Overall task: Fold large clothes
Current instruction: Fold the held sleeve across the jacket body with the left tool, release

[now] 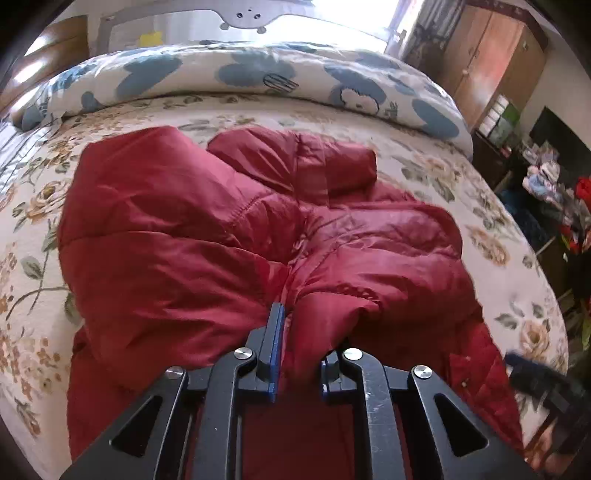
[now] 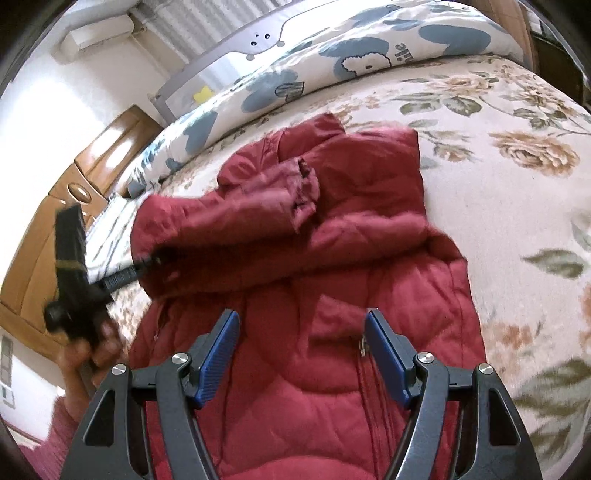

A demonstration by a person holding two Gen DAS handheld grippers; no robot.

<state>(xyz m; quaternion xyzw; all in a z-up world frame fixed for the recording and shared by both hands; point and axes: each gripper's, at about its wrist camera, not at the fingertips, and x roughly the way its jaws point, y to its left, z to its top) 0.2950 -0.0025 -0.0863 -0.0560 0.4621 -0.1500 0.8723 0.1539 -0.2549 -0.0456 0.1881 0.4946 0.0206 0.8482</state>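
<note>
A red puffer jacket (image 1: 192, 236) lies on a floral bedspread (image 1: 33, 229). My left gripper (image 1: 295, 332) is shut on the jacket's sleeve, red fabric bunched between its blue pads. In the right wrist view the jacket (image 2: 332, 369) fills the middle; its sleeve (image 2: 229, 225) is lifted across the body, cuff near the collar, with the left gripper (image 2: 144, 264) at the sleeve's left end. My right gripper (image 2: 301, 350) is open and empty just above the jacket's front, near its zipper (image 2: 364, 347).
A rolled blue-and-white quilt (image 1: 258, 77) lies along the far side of the bed, under a grey bed rail (image 1: 247, 16). Wooden wardrobe (image 1: 487, 59) and cluttered shelves stand at the right. A wooden headboard (image 2: 55, 206) is at the left.
</note>
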